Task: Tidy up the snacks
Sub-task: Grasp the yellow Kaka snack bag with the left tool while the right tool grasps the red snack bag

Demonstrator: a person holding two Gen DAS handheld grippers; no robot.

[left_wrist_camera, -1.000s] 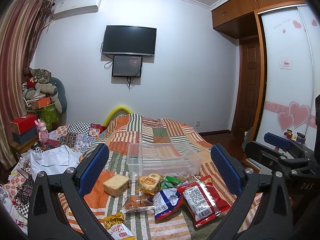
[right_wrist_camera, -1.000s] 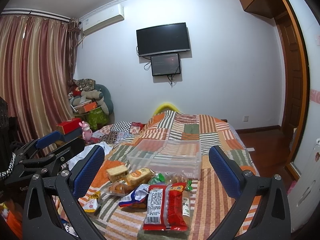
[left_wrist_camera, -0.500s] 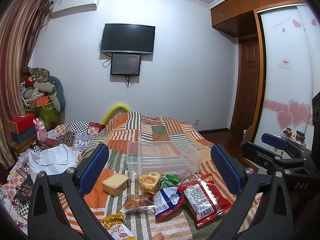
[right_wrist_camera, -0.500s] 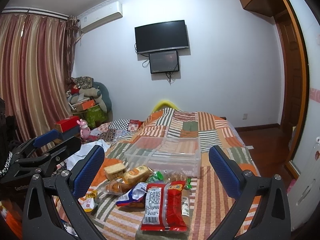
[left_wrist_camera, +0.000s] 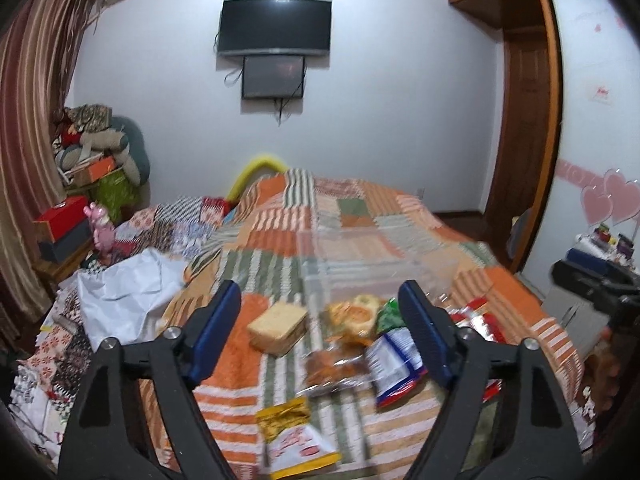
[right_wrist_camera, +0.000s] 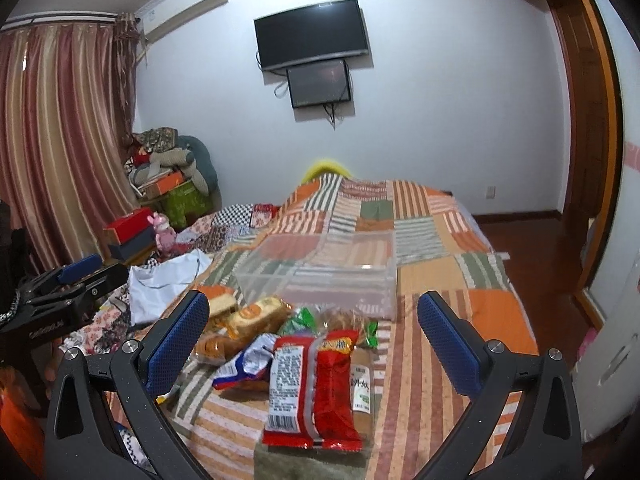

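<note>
The snacks lie in a loose heap on the patchwork bedspread, just in front of the clear plastic bin, which sits at about 12 o'clock from the heap. In the right wrist view the red packet is nearest, with a blue-and-white packet at its 9 o'clock and a wrapped bun at its 11 o'clock. In the left wrist view a square sponge cake lies at 9 o'clock of the heap and a yellow packet at 6 o'clock, nearest the camera.

Against the frames a second back, both cameras now sit lower and closer: the heap looks larger and the wall television has climbed toward the top edge. The left view is also blurred.

The left gripper has just been closing; its blue pads now stand clearly nearer each other than before, yet nothing is pinched. The cake and bun appear between the pads only as background on the bed. The right gripper is spread as wide as before, empty, hovering above the red packet. Each gripper shows at the far edge of the other's view.
</note>
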